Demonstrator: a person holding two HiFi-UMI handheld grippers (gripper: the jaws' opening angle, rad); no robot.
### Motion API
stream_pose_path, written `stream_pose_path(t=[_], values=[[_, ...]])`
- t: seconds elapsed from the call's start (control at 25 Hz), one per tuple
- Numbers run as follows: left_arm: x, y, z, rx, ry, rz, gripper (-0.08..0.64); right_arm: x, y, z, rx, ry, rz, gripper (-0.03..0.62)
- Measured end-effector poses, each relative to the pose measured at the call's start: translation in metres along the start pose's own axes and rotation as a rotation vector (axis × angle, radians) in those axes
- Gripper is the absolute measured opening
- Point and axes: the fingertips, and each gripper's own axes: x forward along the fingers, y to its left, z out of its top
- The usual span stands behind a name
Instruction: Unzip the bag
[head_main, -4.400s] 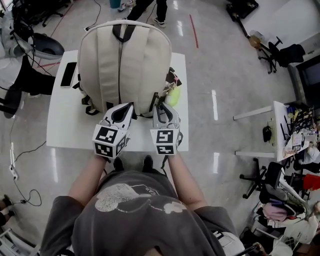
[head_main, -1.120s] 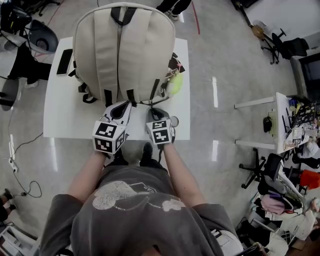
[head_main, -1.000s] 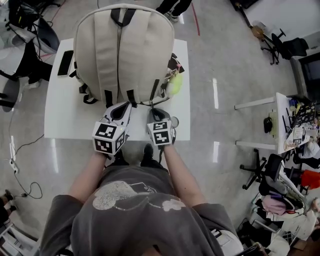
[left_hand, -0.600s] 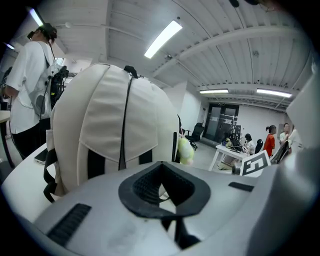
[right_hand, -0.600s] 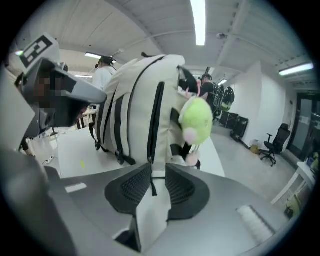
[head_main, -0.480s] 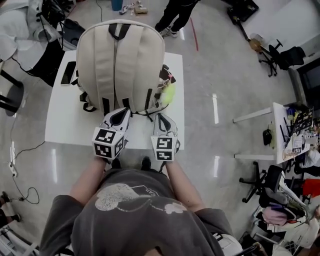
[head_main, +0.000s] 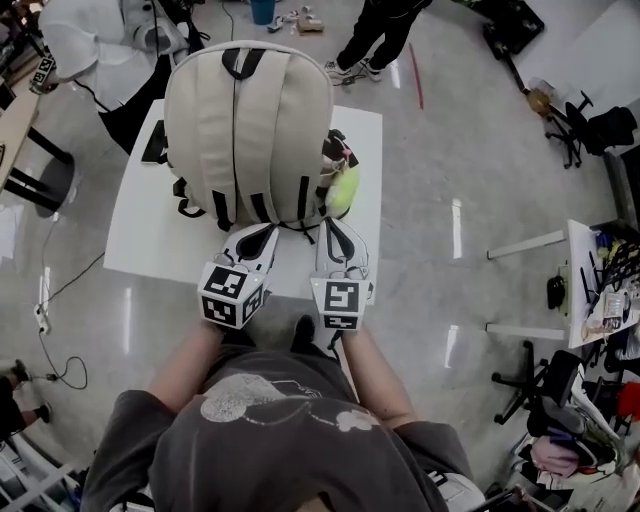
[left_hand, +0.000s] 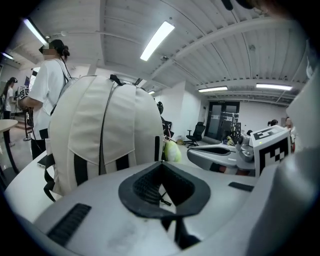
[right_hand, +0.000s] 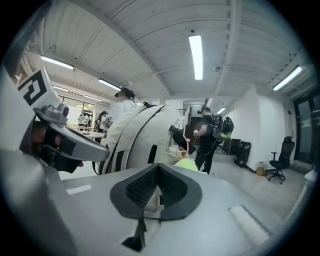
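A cream backpack (head_main: 248, 130) lies strap side up on the white table (head_main: 140, 240), with a dark zipper line down its back panel. My left gripper (head_main: 264, 230) is at the bag's bottom edge by the black strap ends, jaws together; in the left gripper view (left_hand: 161, 164) nothing shows pinched at the tips. My right gripper (head_main: 330, 222) is beside it at the bag's lower right corner, jaws also shut (right_hand: 158, 166), empty as far as I can see. A yellow-green plush charm (head_main: 344, 190) hangs at the bag's right side.
A dark phone (head_main: 155, 142) lies on the table left of the bag. A person in white (head_main: 100, 40) stands beyond the table's far left corner and another in black (head_main: 385, 30) beyond its far right. Office chairs (head_main: 590, 130) and desks stand off to the right.
The right gripper has levelled out and moved from the table's front edge up to the bag's lower right corner. The left gripper has stayed at the bag's bottom edge.
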Motion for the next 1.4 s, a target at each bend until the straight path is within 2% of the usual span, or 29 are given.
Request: stream_pose_path(t=[0.2, 0.36, 0.6, 0.72, 0.84, 1.0, 1.2, 1.4], values=[[-0.014, 0.020, 0.000, 0.003, -0.012, -0.050, 0.006, -0.006, 0.017, -0.005, 0.007, 0.022, -0.062, -0.002], [-0.033, 0.049, -0.004, 0.012, -0.013, -0.125, 0.006, -0.002, 0.040, -0.003, 0.030, 0.051, -0.154, -0.002], [-0.078, 0.109, -0.021, -0.027, -0.001, -0.201, 0.006, 0.003, 0.105, 0.011, 0.016, 0.059, -0.266, -0.002], [-0.096, 0.128, -0.028, 0.015, 0.005, -0.243, 0.006, -0.004, 0.132, 0.008, 0.047, 0.080, -0.339, -0.002], [-0.112, 0.120, -0.027, 0.103, -0.019, -0.341, 0.006, -0.024, 0.152, 0.000, 0.071, 0.111, -0.425, -0.002], [-0.127, 0.112, -0.027, 0.140, -0.035, -0.443, 0.006, -0.046, 0.175, -0.014, 0.103, 0.162, -0.487, -0.002], [-0.135, 0.105, -0.033, 0.116, -0.013, -0.492, 0.006, -0.062, 0.193, -0.023, 0.109, 0.213, -0.499, -0.002], [-0.147, 0.087, -0.042, 0.123, -0.011, -0.491, 0.006, -0.074, 0.201, -0.031, 0.161, 0.186, -0.488, -0.002]])
